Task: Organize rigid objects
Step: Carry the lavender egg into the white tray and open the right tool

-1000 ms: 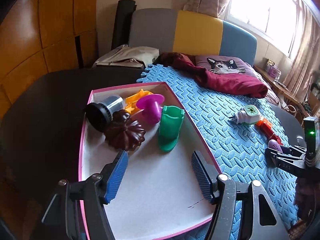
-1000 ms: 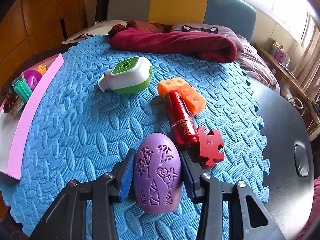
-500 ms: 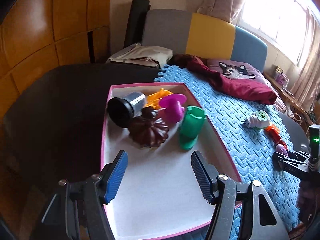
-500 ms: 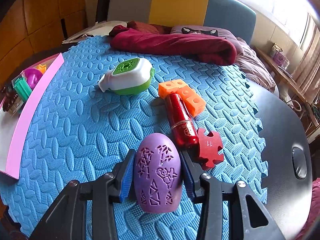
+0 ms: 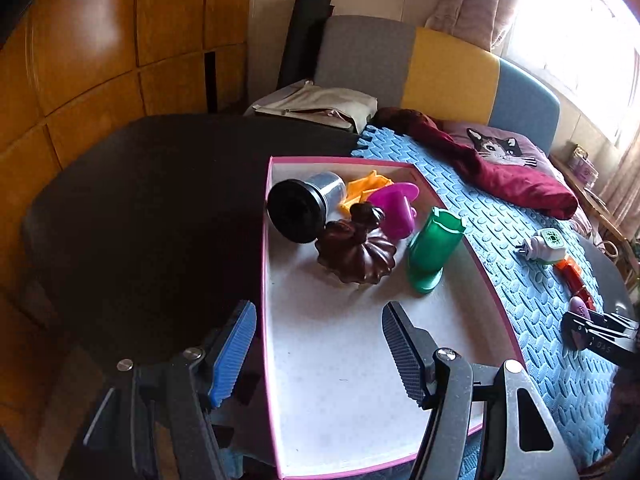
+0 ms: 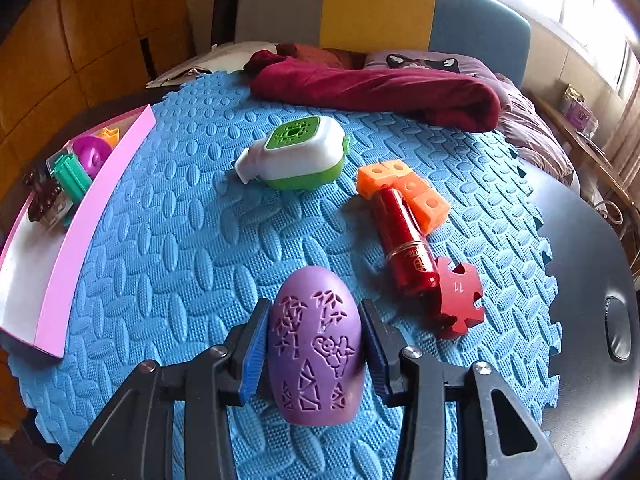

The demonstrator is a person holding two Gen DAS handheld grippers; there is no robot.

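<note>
My right gripper (image 6: 314, 344) is shut on a purple egg-shaped case (image 6: 316, 356) with cut-out patterns, at the near edge of the blue foam mat (image 6: 180, 248). Beyond it lie a red cylinder (image 6: 406, 244), orange cubes (image 6: 404, 188), a red puzzle piece (image 6: 458, 304) and a white-green device (image 6: 298, 154). My left gripper (image 5: 318, 344) is open and empty over the near left edge of the pink-rimmed tray (image 5: 360, 380). The tray holds a black-capped metal cup (image 5: 304, 208), a brown fluted mould (image 5: 356, 252), a green piece (image 5: 434, 248), a magenta piece (image 5: 396, 204) and an orange piece (image 5: 366, 188).
A dark red cloth (image 6: 380, 88) and a cat cushion (image 5: 500, 148) lie at the mat's far end, before a grey-yellow-blue backrest (image 5: 440, 68). The black table (image 5: 152, 208) extends left of the tray. A folded beige bag (image 5: 320, 106) lies at the back.
My left gripper has drawn back and swung left, so the tray now sits further right in its view. My right gripper has kept hold of the purple case with hardly any motion.
</note>
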